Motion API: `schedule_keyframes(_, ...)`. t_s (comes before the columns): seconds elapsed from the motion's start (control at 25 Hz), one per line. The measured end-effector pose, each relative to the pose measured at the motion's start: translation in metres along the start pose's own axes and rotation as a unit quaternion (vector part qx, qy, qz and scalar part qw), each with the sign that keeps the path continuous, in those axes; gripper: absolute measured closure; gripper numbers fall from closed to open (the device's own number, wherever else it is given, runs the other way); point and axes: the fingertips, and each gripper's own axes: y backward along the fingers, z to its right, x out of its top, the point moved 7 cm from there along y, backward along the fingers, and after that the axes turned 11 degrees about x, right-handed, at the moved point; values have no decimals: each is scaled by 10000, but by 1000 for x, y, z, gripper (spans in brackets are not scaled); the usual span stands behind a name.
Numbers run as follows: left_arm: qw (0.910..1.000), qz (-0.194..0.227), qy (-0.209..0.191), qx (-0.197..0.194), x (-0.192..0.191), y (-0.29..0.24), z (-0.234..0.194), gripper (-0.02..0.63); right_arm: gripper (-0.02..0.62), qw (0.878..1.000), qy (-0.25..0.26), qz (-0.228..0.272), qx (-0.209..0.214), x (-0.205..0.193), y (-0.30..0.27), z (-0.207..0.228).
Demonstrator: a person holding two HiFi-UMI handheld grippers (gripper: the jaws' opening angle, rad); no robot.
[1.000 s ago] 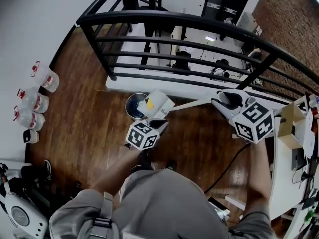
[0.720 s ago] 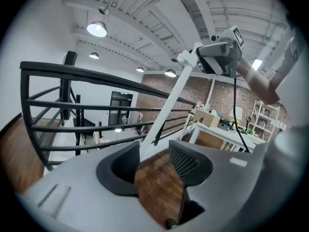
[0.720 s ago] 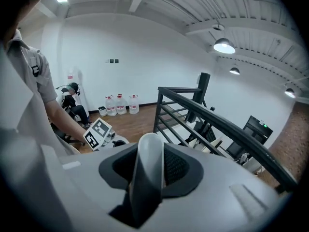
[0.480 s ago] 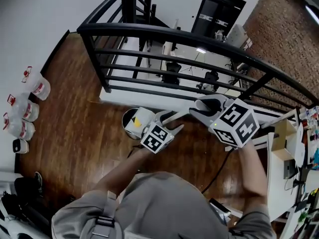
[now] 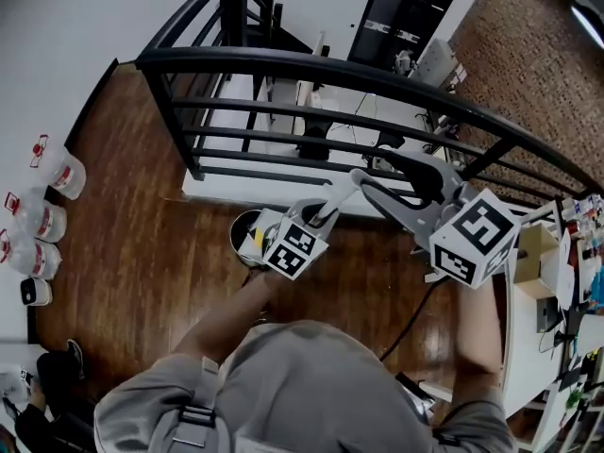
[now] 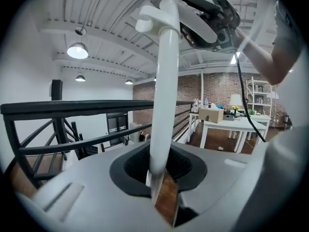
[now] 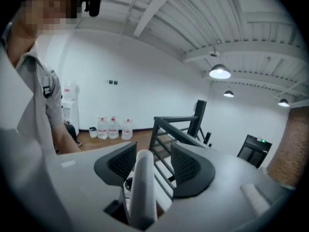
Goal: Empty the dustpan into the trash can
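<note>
The white dustpan [image 5: 260, 235] hangs tilted over the round dark trash can [image 5: 240, 226] on the wood floor. Its long white handle [image 5: 342, 196] rises to the right. My left gripper [image 5: 319, 217] is low on the handle [image 6: 161, 81], jaws closing, pads against it. My right gripper [image 5: 366, 181] is at the handle's upper end [image 7: 143, 187], jaws opening, with a gap between the handle and the right pad [image 7: 187, 164]. In the left gripper view the right gripper [image 6: 207, 14] shows at the top. What lies in the pan is hidden.
A black metal railing [image 5: 330, 64] curves just behind the can, with a lower floor beyond. Several water jugs [image 5: 42, 217] stand along the left wall. A white table [image 5: 526, 295] with a cardboard box [image 5: 530, 250] is at the right. A black cable [image 5: 415, 319] trails over the floor.
Both grippers have risen and carried the handle steeper, and the dustpan has dropped closer over the can's mouth. The right jaws have spread away from the handle.
</note>
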Motion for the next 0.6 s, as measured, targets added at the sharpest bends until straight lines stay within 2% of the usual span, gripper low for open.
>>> schedule_keyframes(0.16, 9993, 73, 362, 101, 6, 3, -23, 540, 402, 9895, -90, 1067, -972, 17, 34, 17)
schedule_keyframes(0.28, 9960, 221, 819, 270, 12, 9, -57, 538, 402, 9799, -256, 1310, -1483, 11, 46, 34)
schedule_keyframes(0.4, 9891, 416, 1315, 525, 14, 27, -95, 537, 402, 9793, -510, 1257, -1502, -2, 38, 44)
schedule_keyframes(0.6, 9707, 789, 2042, 995, 6, 61, -145, 537, 402, 9804, -886, 1159, -1324, -22, 14, 52)
